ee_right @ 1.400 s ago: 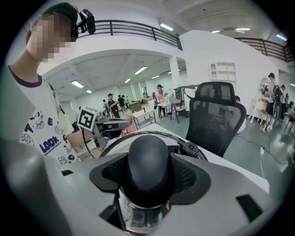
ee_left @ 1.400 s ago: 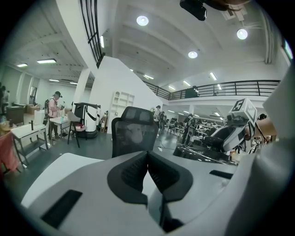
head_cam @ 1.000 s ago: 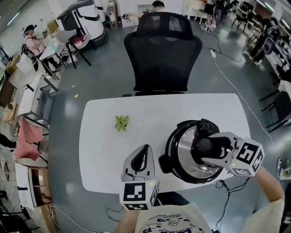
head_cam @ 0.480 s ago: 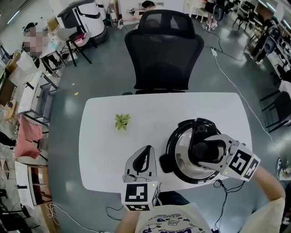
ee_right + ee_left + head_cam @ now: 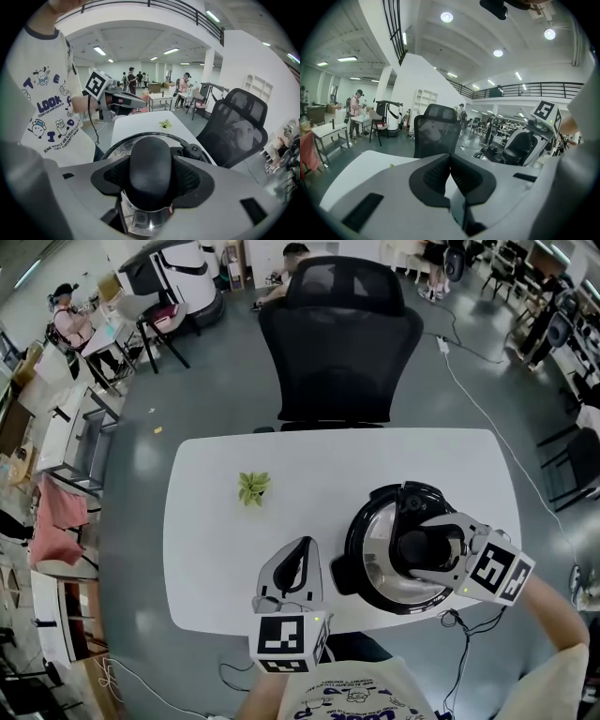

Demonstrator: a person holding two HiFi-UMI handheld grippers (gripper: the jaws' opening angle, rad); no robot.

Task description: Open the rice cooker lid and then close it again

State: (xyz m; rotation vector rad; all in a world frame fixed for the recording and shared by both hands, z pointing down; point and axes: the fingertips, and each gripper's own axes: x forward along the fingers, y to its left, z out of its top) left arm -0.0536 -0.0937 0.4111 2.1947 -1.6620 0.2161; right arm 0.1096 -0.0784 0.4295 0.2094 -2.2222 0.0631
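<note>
The rice cooker stands on the right half of the white table. Its round lid has a black rim, a shiny face and a small steam vent. My right gripper comes in from the right and is shut on the lid's black handle, a pad pressing on each side. My left gripper hovers over the table's front edge, left of the cooker and apart from it. In the left gripper view its jaws are shut with nothing between them.
A small green sprig lies on the table's left half. A black office chair stands at the far side of the table. A cable hangs off the front right corner. People and desks are far off.
My right gripper has rolled a little with the handle in its grip, and the lid has shifted slightly with it. The left gripper has kept still.
</note>
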